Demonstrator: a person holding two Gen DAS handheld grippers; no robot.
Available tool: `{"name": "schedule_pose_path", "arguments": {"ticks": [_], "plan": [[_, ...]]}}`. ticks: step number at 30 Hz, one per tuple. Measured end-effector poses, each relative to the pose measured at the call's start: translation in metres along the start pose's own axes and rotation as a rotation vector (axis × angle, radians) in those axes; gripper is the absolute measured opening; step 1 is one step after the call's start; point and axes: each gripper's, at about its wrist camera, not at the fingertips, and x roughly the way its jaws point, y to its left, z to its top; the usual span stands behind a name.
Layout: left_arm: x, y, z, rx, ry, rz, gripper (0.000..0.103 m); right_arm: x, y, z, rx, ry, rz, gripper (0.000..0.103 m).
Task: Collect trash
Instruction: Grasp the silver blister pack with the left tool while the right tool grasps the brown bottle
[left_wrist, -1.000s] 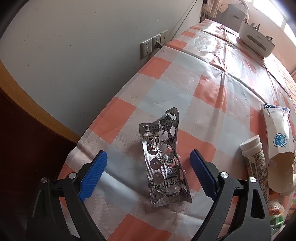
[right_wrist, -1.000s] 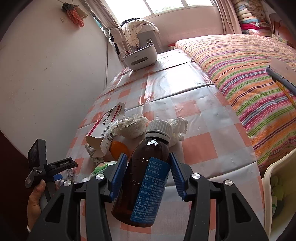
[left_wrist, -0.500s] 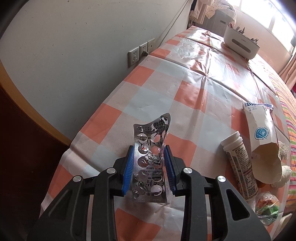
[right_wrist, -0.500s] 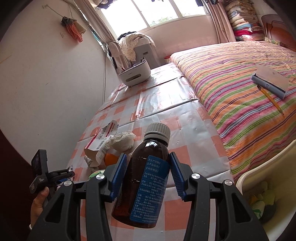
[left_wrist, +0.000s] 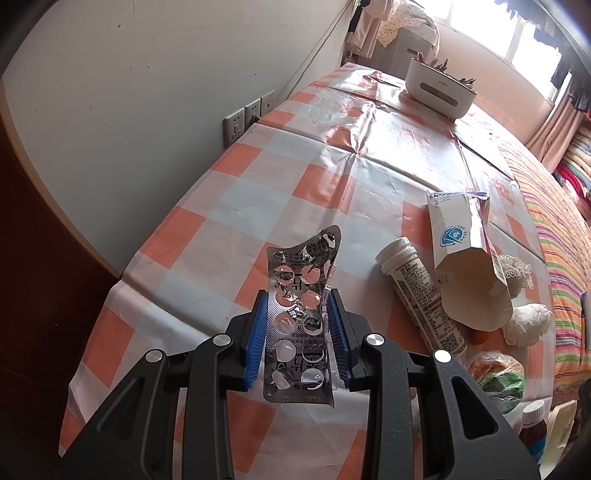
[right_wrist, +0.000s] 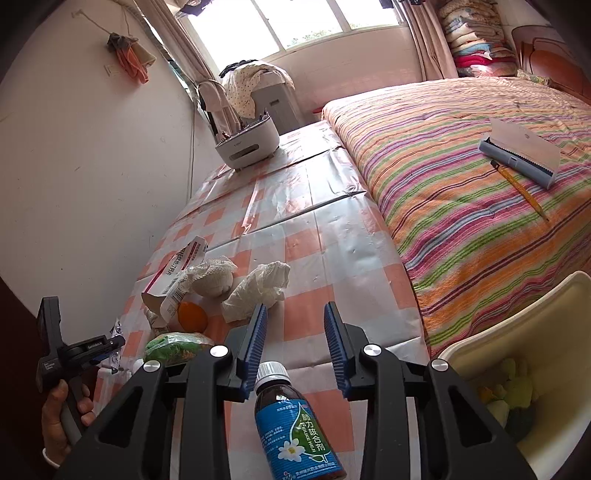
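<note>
My left gripper (left_wrist: 297, 293) is shut on a used silver blister pack (left_wrist: 306, 254), held upright above the orange-and-white checked tablecloth (left_wrist: 236, 206). In the right wrist view the same gripper (right_wrist: 110, 343) shows at the left edge, in a person's hand (right_wrist: 62, 413). My right gripper (right_wrist: 295, 305) has its jaws closing, and the blue pads press on nothing. The brown syrup bottle (right_wrist: 299, 432) with a blue label is upright below them, its white cap near the left pad. It also shows low in the left wrist view's corner (left_wrist: 532, 435). A cream bin (right_wrist: 517, 306) with trash is at the lower right.
On the cloth lie a white tablet tube (left_wrist: 421, 291), an open carton (left_wrist: 469, 266), crumpled tissue (right_wrist: 258, 291), an orange (right_wrist: 192, 317) and a green wrapper (right_wrist: 173, 347). A white organizer (right_wrist: 247, 144) stands at the far end. The striped bed (right_wrist: 461, 184) borders the table; wall sockets (left_wrist: 236, 125) on the left.
My left gripper shut on the blister pack and raised it off the cloth. The syrup bottle left my right gripper's jaws and now sits below them; the bin came further into view.
</note>
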Motion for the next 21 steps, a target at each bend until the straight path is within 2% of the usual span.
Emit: {"name": "schedule_pose_path", "arguments": {"ticks": [3, 5, 8, 11, 14, 18, 19, 21], "plan": [[-0.001, -0.003, -0.001, 0.014, -0.008, 0.005, 0.031, 0.002, -0.003, -0.003, -0.006, 0.052, 0.036, 0.036], [-0.002, -0.003, -0.001, 0.014, -0.007, 0.001, 0.031, 0.005, -0.003, -0.008, -0.03, 0.099, 0.056, 0.064], [-0.005, 0.001, 0.0, -0.003, -0.011, -0.012, 0.032, 0.007, 0.009, -0.022, -0.093, 0.145, 0.079, 0.071], [-0.009, 0.002, 0.0, -0.013, -0.02, -0.02, 0.032, 0.015, 0.036, -0.04, -0.215, 0.22, 0.098, 0.071], [-0.012, 0.002, -0.001, -0.014, -0.024, -0.03, 0.032, 0.02, 0.063, -0.063, -0.352, 0.274, 0.081, 0.071], [-0.02, 0.003, -0.003, -0.01, -0.041, -0.044, 0.032, 0.032, 0.071, -0.084, -0.423, 0.329, 0.039, 0.069], [-0.023, 0.003, -0.003, -0.008, -0.049, -0.045, 0.032, 0.035, 0.07, -0.086, -0.418, 0.35, 0.046, 0.06], [-0.031, 0.003, -0.004, -0.007, -0.069, -0.058, 0.032, 0.034, 0.071, -0.087, -0.435, 0.337, 0.045, 0.041]]}}
